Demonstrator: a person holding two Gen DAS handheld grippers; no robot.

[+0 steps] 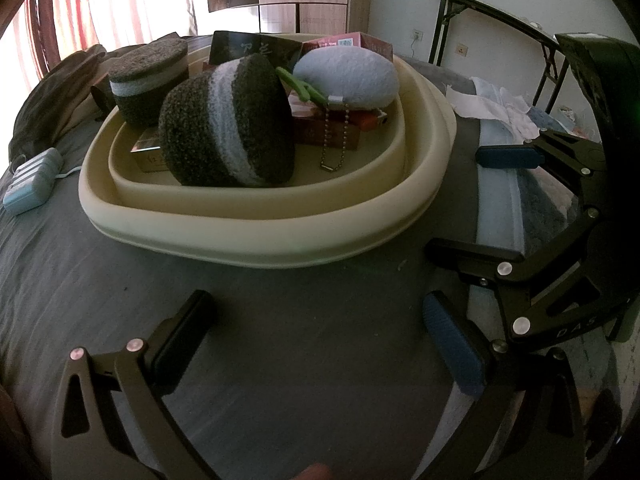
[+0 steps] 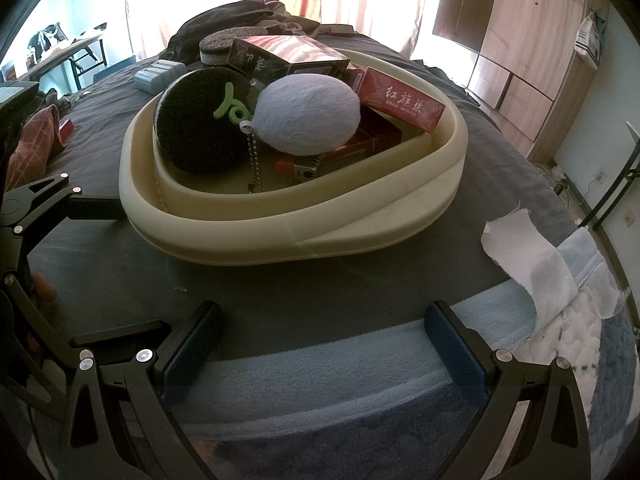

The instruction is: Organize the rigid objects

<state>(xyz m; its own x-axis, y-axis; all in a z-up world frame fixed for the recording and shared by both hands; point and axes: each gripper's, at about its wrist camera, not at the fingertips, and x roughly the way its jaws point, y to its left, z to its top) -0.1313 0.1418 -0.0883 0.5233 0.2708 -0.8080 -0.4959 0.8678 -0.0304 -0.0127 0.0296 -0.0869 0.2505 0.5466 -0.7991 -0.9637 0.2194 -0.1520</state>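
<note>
The cream basin [image 1: 256, 236] sat on a dark grey bedsheet [image 1: 120, 280], holding the gathered items. Inside it a round plush cookie [image 1: 228, 124], dark with a pale band, stood on edge toward the basin's left part, leaning against the boxes behind it. A pale blue plush egg [image 1: 352, 78] with a green clip [image 1: 300, 84] and a ball chain [image 1: 334, 140] rested on a stack of red boxes. In the right wrist view a red cigarette box [image 2: 400, 100] with printed characters leaned on the far rim, and an orange lighter [image 2: 296, 170] lay on the basin floor beneath the egg. A dark box [image 1: 256, 50] stood at the back. A second plush cookie [image 1: 148, 84] stood at the basin's far left edge; whether inside or just outside could not be told. A pale blue case [image 1: 34, 182] lay on the sheet well left of the basin.

The left gripper [image 1: 316, 344] hovered near the sheet in front of the basin, its fingers spread wide and holding nothing. The right gripper [image 2: 320, 344] hung over a light blue blanket [image 2: 320, 364] at the bed edge, fingers likewise parted and empty. A white cloth [image 2: 528, 256] lay to the right.
</note>
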